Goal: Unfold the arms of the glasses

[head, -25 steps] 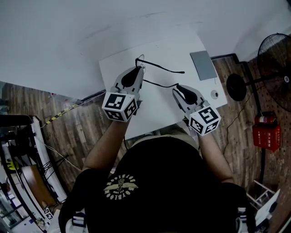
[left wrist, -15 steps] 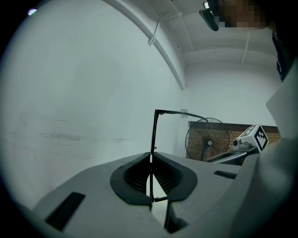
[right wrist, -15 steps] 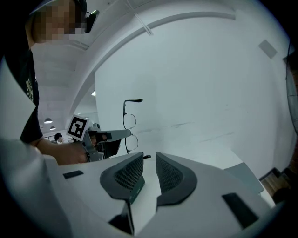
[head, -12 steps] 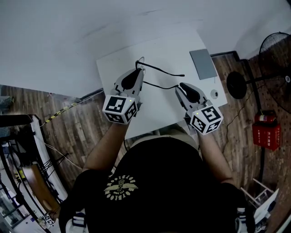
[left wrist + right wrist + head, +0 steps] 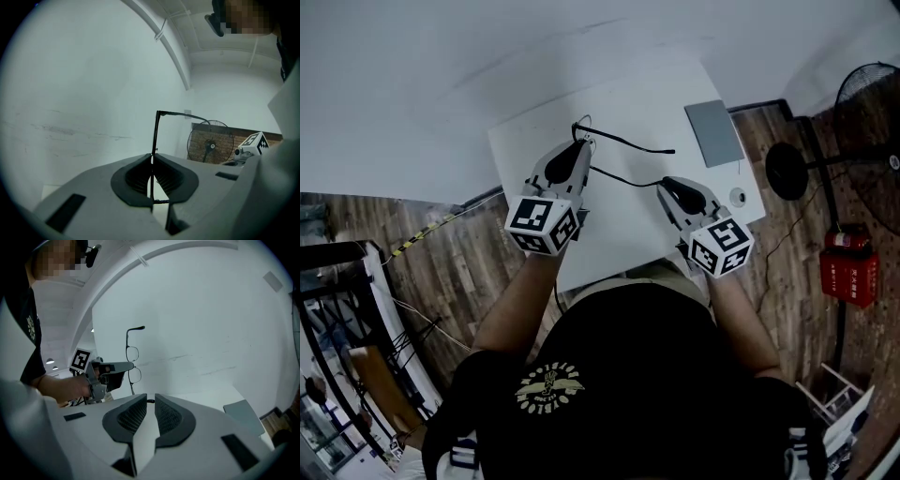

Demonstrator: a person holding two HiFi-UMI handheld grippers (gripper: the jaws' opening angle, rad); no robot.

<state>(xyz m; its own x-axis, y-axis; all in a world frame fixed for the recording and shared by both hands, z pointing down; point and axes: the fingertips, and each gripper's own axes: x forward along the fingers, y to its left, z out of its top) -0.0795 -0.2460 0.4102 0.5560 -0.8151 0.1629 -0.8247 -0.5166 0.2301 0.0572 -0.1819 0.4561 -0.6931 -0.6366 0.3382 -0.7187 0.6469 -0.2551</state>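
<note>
My left tongs [image 5: 582, 142] clamp the glasses [image 5: 154, 136] by the frame. My right tongs [image 5: 663, 184], nearly closed, pinch 1 arm [image 5: 623, 177] tip, and that arm spans straight between them.

Left hand-held gripper [image 5: 581, 142] pinched, right hand-held gripper [image 5: 664, 184] pinched

white table [image 5: 623, 225] | grey pad [image 5: 714, 133] on it | fan [image 5: 867, 112] on floor
</note>
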